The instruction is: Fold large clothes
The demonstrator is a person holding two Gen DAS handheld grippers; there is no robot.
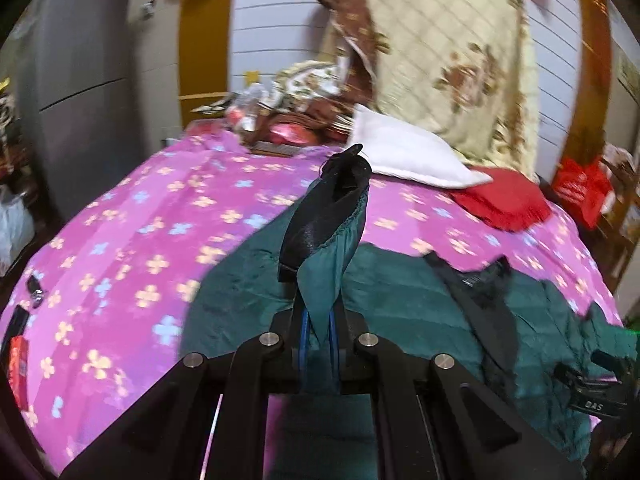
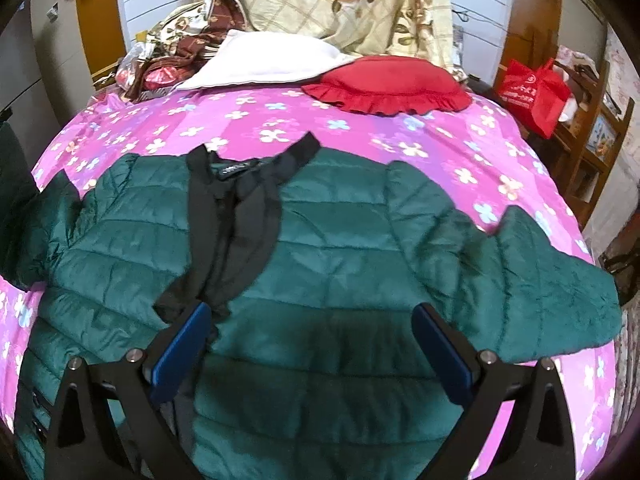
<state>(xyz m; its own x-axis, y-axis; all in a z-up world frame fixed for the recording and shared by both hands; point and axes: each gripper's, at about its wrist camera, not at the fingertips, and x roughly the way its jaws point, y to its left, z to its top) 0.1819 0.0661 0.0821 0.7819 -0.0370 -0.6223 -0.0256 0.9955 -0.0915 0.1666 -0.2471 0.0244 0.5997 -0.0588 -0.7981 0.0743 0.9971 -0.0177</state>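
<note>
**Sleeve lifted, fold about to begin**

Jaws of our left gripper (image 1: pixel 318 336) are closed on a sleeve (image 1: pixel 328 240) of the green jacket (image 1: pixel 400 300), raised toward twelve o'clock over the pink bedspread (image 1: pixel 140 220).

Our right gripper (image 2: pixel 310 352) hangs wide open and empty above the jacket (image 2: pixel 340 248), which is spread flat, collar (image 2: pixel 240 184) at eleven o'clock. We judge the sleeve should next cross the chest.

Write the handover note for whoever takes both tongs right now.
Left tongs: shut on the sleeve cuff of the green puffer jacket, lifted off the bed.
Right tongs: open, holding nothing, above the jacket's middle.
Jacket: spread across the pink floral bedspread, black collar toward the pillows, the other sleeve out flat.
Done: no fold visible yet.
Left: probably lay the held sleeve across the body, fold the other sleeve, then the body.
</note>
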